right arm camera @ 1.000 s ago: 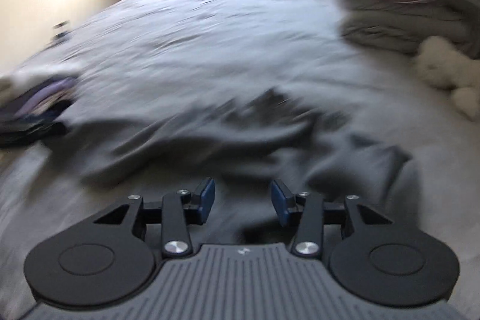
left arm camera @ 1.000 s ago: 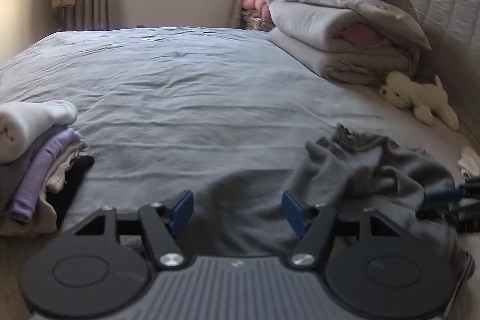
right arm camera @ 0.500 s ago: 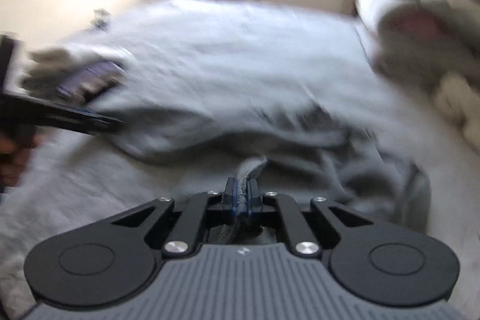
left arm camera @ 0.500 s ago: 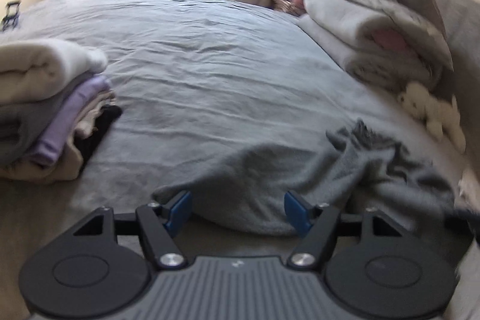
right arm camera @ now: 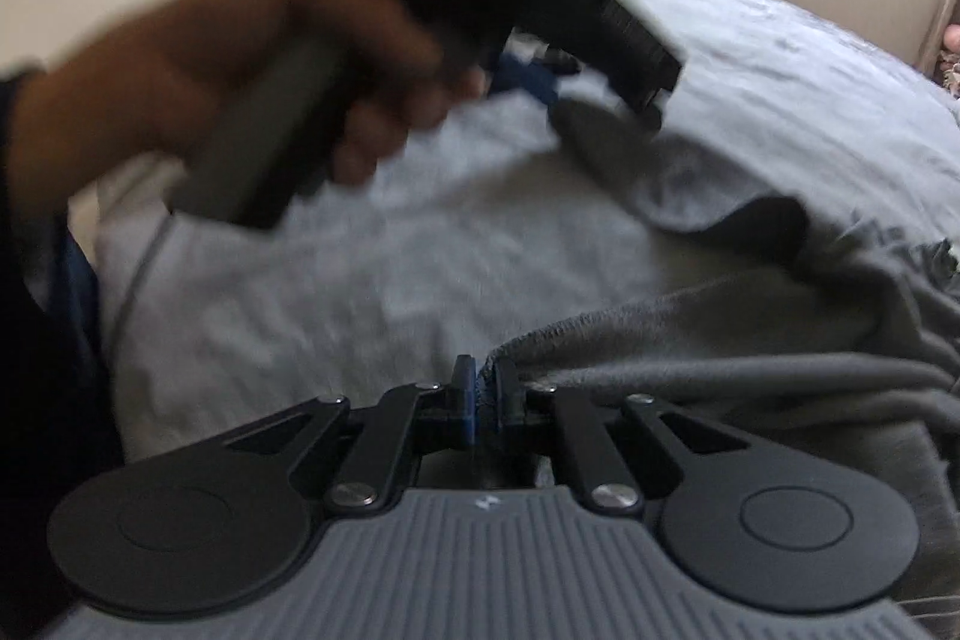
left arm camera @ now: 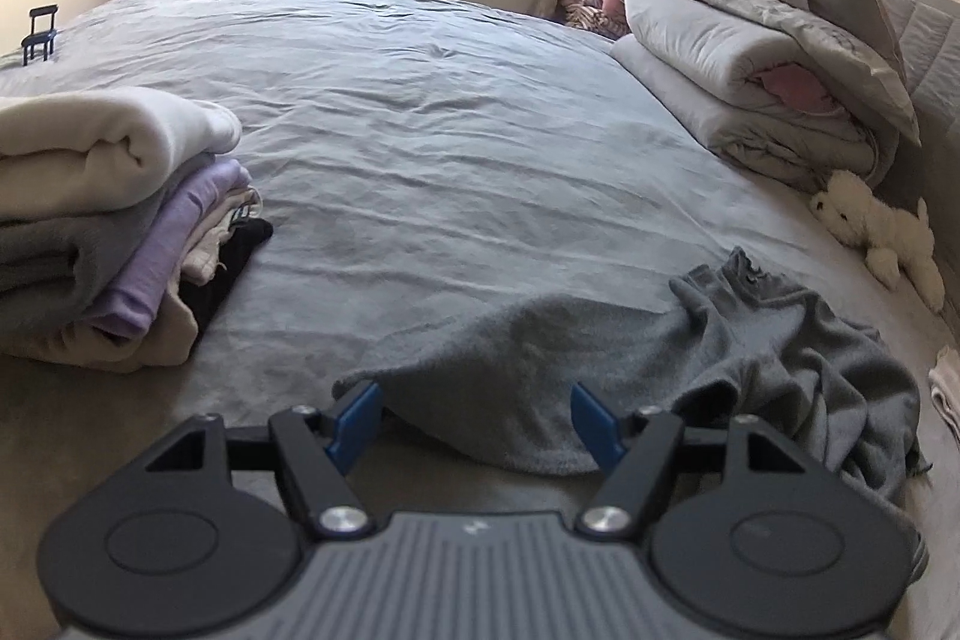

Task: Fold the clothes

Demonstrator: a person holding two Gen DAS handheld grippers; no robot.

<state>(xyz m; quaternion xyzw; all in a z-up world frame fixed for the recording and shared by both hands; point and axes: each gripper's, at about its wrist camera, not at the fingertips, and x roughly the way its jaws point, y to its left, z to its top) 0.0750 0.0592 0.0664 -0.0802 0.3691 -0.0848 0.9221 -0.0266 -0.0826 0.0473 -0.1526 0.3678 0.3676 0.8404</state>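
Looking along the left gripper, its blue pads stand spread wide with nothing pinched; the near hem of a grey fleece garment lies on the bed just past them, bulging up between the pads. A second ago this hem sat lower and flatter, so the cloth has been dragged and lifted on its far side. A stack of folded clothes sits to the left, folded quilts and a white plush toy to the right.

From the right wrist, the right gripper has its pads pressed together on a hem of the same grey garment. Its jaws closed on the cloth within the last second and have just eased slightly, yet fabric is plainly between them. A blurred hand holding the other gripper fills the upper left.

Only this view shows the pinch; the left view shows the folded stack and how crumpled the garment lies. One edge appears secured; the left gripper likely needs to take the other before spreading the garment flat.
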